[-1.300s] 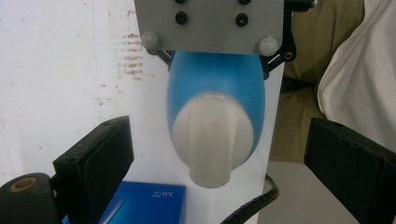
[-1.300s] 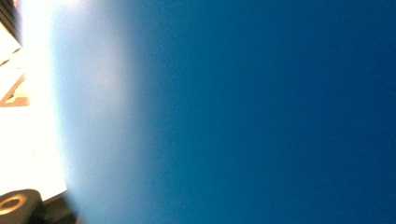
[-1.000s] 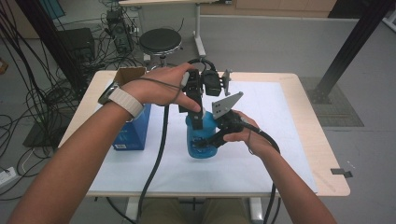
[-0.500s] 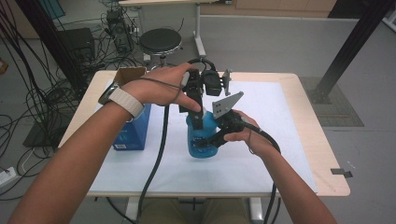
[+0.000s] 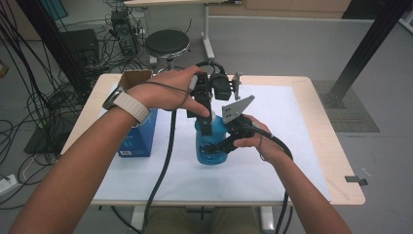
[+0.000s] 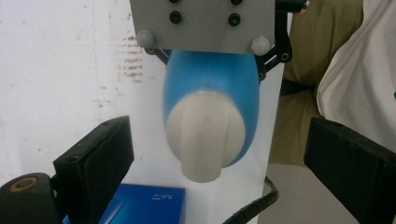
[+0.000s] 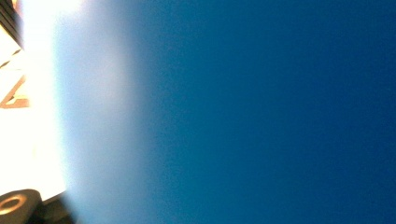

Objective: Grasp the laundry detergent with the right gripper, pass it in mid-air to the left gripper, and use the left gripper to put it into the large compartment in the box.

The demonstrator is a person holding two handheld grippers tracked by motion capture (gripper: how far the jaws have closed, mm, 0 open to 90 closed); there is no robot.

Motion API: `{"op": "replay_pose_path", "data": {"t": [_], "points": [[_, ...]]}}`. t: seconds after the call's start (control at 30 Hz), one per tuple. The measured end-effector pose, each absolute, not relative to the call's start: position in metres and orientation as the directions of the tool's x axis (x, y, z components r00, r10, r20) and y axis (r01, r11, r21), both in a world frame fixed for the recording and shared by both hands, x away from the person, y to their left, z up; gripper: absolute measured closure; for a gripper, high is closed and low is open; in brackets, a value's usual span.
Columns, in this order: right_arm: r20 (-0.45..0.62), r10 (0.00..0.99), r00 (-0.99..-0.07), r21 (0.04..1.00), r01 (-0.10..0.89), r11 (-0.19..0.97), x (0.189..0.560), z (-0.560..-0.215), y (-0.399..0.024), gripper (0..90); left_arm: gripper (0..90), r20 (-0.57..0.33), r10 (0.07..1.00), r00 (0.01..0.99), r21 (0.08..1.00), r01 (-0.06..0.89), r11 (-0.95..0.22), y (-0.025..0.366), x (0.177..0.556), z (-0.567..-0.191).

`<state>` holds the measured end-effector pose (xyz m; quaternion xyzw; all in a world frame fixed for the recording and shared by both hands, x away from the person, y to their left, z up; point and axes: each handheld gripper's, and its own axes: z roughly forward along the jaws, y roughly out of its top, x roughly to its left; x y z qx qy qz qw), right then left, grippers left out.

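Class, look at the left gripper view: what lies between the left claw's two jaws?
The white cap of the blue bottle sits between the left claw's jaws, with a gap on each side; the left gripper view shows this.

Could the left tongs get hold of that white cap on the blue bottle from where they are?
Probably yes. The left tongs hang open right above the white cap, a jaw on either side, nothing between. The right tongs grip the blue bottle lower down.

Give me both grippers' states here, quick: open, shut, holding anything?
Left gripper: jaws open, standing either side of the white cap of the blue bottle, not pressing it.
Right gripper: shut on the blue bottle's body.
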<state>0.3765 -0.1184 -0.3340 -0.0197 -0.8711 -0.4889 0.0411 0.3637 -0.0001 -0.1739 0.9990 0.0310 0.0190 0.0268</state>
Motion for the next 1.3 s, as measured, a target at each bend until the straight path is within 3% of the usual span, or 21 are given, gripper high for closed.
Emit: {"op": "replay_pose_path", "data": {"t": [1.3], "points": [[0.09,-0.009,-0.996,0.851,0.072,0.521,0.3778,-0.3358,-0.1167,42.9,9.0,0.04,0.068,0.997,0.057,0.066,-0.996,-0.0007,0.3626,-0.1736]]}}
